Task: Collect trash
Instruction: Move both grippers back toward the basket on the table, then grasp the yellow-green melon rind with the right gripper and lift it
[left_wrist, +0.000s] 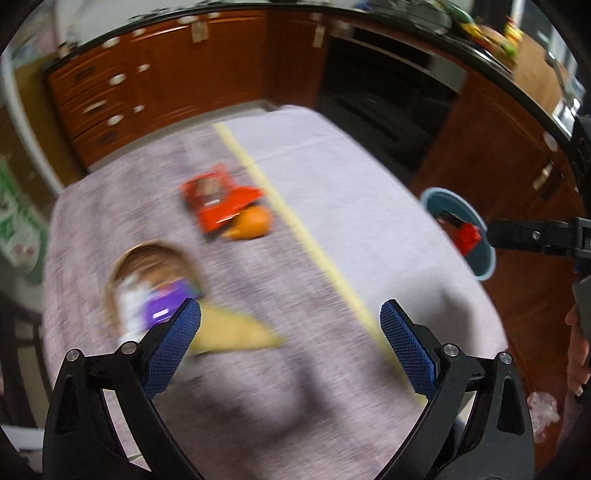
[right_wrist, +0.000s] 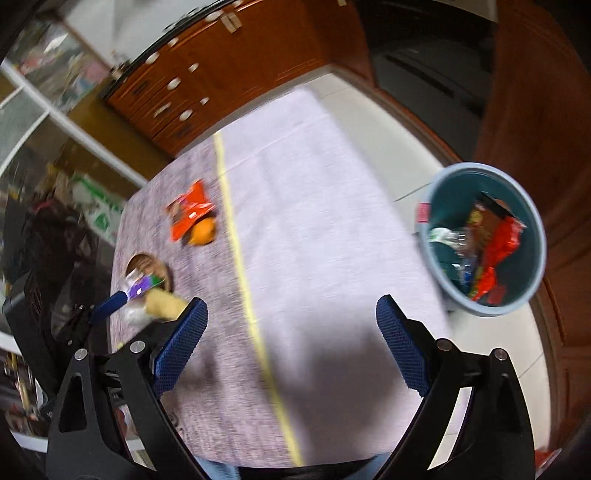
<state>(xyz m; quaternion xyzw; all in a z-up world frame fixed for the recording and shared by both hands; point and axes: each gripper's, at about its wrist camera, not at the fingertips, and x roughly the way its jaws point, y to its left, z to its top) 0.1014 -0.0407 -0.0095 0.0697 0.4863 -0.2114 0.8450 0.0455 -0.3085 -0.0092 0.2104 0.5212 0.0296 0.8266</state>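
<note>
Beside the table (right_wrist: 332, 221), off its right edge, a teal bin (right_wrist: 448, 192) holds red wrappers (right_wrist: 498, 251) + clear plastic. On the cloth left of the yellow stripe (right_wrist: 240, 258): red wrapper (left_wrist: 218, 199) touching an orange (left_wrist: 255, 221), wooden bowl (left_wrist: 147, 258) w/ purple packet (left_wrist: 166, 306). Left gripper (left_wrist: 290, 317) & right gripper (right_wrist: 291, 314): both w/ jaws apart, empty.

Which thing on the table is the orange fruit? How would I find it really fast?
Start at the yellow stripe running down the tablecloth. Just left of it lies a red-orange wrapper, and the orange fruit sits touching its near corner. It is the only round, plain orange thing there; the wrapper is flat and crinkled.
</note>
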